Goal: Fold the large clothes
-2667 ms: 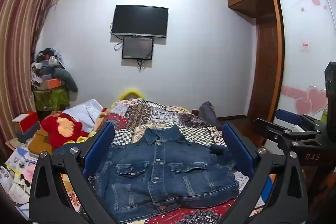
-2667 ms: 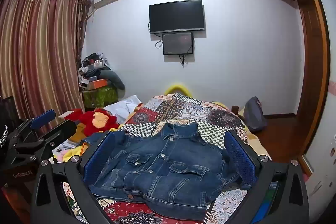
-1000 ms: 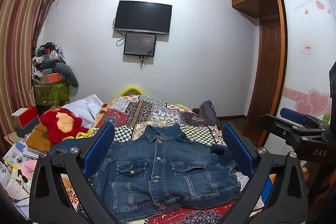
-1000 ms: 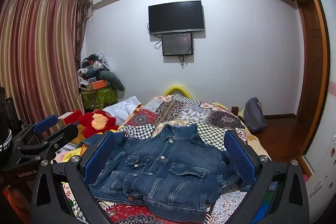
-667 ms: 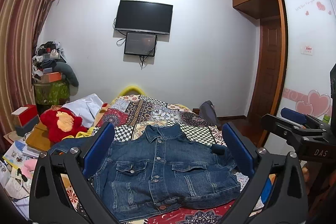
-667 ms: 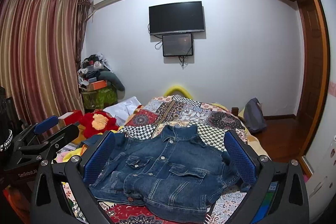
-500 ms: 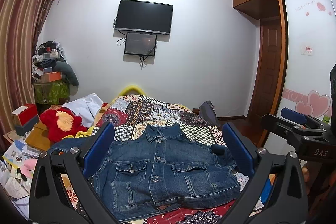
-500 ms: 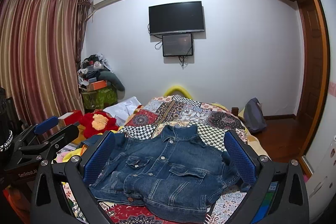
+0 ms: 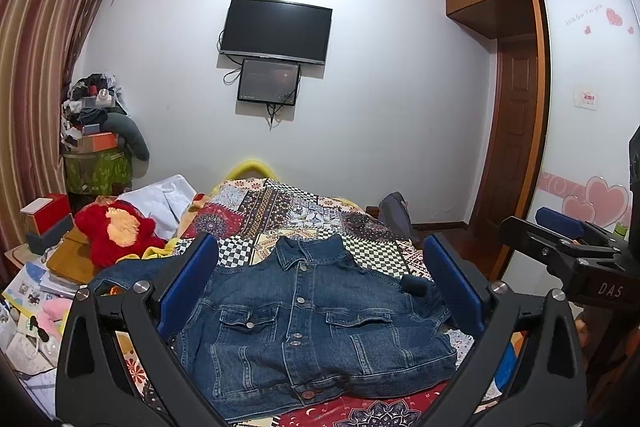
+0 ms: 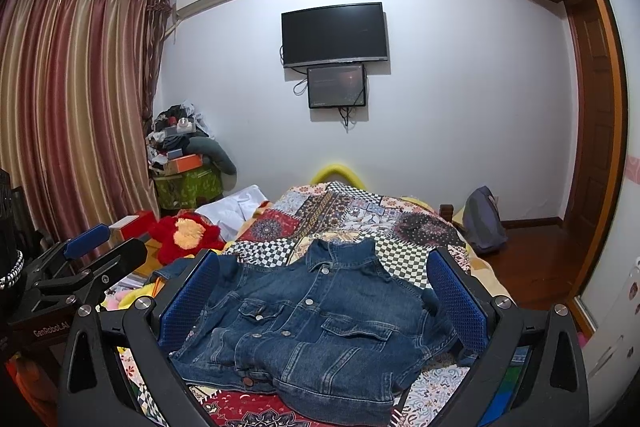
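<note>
A blue denim jacket (image 9: 312,323) (image 10: 320,323) lies front-up and buttoned on the patchwork bedspread (image 9: 304,207) (image 10: 360,211), collar toward the far wall. Its right sleeve looks folded in; the left sleeve (image 9: 132,275) trails toward the bed's left edge. My left gripper (image 9: 318,283) hangs open above the near end of the jacket, holding nothing. My right gripper (image 10: 322,291) is open too, hovering over the same near end, nothing between its blue pads. Each gripper shows in the other's view, the right gripper (image 9: 568,247) and the left gripper (image 10: 80,267).
A red plush toy (image 9: 116,231) and white cloth (image 9: 164,195) lie left of the bed, with boxes and papers (image 9: 36,287). A grey bag (image 10: 484,223) sits at the bed's right. A wooden wardrobe and door (image 9: 516,147) stand right; a TV (image 9: 276,31) hangs on the far wall.
The left wrist view has tilted up slightly over the last seconds. The jacket and the right gripper have barely shifted. Both grippers stay open.
</note>
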Motion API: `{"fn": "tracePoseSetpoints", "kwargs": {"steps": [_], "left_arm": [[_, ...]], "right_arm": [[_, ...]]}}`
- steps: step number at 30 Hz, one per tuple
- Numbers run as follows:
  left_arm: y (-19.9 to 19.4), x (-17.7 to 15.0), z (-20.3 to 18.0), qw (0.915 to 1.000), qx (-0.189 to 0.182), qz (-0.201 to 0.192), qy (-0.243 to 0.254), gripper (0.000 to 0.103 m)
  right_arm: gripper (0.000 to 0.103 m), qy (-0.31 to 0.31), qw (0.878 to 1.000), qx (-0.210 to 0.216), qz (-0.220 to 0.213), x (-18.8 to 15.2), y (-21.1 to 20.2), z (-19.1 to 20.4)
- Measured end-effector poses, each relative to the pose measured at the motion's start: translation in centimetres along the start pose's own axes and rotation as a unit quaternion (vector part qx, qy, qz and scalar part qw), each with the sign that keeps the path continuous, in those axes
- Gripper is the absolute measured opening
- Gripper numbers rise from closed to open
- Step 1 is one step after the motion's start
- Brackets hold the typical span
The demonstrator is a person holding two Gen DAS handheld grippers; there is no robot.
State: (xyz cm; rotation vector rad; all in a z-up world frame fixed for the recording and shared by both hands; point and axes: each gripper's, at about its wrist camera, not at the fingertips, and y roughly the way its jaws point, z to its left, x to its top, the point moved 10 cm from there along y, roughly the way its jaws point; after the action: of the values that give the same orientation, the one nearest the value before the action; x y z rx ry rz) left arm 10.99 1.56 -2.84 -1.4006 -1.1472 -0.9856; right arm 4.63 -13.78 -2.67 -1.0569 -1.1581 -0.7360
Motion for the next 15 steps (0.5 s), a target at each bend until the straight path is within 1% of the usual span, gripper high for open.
{"fn": "tracePoseSetpoints", "kwargs": {"steps": [10,15], "left_arm": [[0.8,-0.2,0.8,0.9999,0.006,0.009,-0.006,0.103],[2.1,-0.5,2.1,0.9996,0.018,0.019,-0.012,0.103]], "right_arm": [[0.103,0.0,1.0,-0.001,0.006,-0.8,0.9,0.5],[0.103,0.0,1.0,0.002,0.024,-1.2,2.9,0.7]]}}
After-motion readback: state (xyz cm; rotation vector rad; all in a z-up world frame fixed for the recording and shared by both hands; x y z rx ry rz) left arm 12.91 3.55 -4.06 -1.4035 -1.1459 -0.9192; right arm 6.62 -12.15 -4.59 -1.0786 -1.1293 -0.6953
